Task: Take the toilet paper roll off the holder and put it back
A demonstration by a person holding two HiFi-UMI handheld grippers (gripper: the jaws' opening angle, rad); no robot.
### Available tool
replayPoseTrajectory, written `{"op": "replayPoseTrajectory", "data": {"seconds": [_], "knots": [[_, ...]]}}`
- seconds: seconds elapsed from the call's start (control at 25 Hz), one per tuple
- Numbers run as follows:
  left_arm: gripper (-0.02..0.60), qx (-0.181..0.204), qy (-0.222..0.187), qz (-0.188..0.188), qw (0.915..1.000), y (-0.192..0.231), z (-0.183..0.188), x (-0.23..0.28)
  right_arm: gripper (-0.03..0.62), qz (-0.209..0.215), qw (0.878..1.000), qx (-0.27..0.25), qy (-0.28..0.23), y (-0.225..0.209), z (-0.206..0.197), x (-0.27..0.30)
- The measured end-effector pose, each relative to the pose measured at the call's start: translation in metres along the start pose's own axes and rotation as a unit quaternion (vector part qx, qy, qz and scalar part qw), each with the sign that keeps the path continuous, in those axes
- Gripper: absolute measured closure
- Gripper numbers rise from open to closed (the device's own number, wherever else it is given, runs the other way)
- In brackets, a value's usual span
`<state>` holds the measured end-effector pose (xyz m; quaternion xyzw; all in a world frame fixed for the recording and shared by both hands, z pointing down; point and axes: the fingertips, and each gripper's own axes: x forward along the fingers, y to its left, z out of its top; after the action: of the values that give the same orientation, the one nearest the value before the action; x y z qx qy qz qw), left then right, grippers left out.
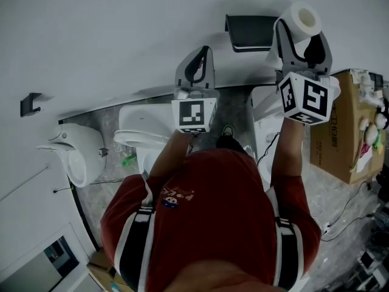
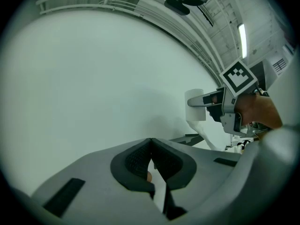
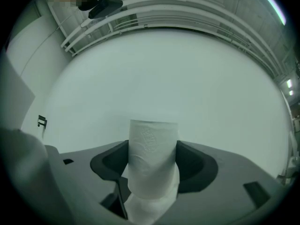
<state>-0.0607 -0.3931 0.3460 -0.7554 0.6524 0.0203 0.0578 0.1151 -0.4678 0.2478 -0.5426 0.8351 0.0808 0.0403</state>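
Note:
My right gripper (image 1: 302,28) is raised near the white wall and shut on the white toilet paper roll (image 1: 303,17). In the right gripper view the roll (image 3: 153,153) stands upright between the two dark pads, and a loose tail hangs below it. The dark holder (image 1: 249,31) is fixed to the wall just left of the roll, apart from it. My left gripper (image 1: 199,52) is held up further left, shut with nothing in it. In the left gripper view its jaws (image 2: 151,142) meet, and the roll (image 2: 195,106) shows at the right in the other gripper.
A white toilet (image 1: 141,135) stands below the left gripper, with a white urinal-like fixture (image 1: 78,152) to its left. A small dark hook (image 1: 30,103) is on the wall. A cardboard box (image 1: 340,135) sits at the right, with cables on the floor nearby.

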Motion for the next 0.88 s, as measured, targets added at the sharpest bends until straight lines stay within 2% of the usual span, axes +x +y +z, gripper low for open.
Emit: {"op": "replayPoseTrajectory", "data": {"seconds": [0.48, 0.88], "knots": [[0.563, 0.001, 0.018, 0.022, 0.9996, 0.006, -0.014, 0.009, 0.281, 0.030, 0.998, 0.009, 0.051, 0.008, -0.050, 0.026], [0.563, 0.012, 0.024, 0.026, 0.9993, -0.004, -0.020, 0.013, 0.279, 0.045, 0.997, 0.024, 0.057, 0.006, -0.061, 0.037]]}}
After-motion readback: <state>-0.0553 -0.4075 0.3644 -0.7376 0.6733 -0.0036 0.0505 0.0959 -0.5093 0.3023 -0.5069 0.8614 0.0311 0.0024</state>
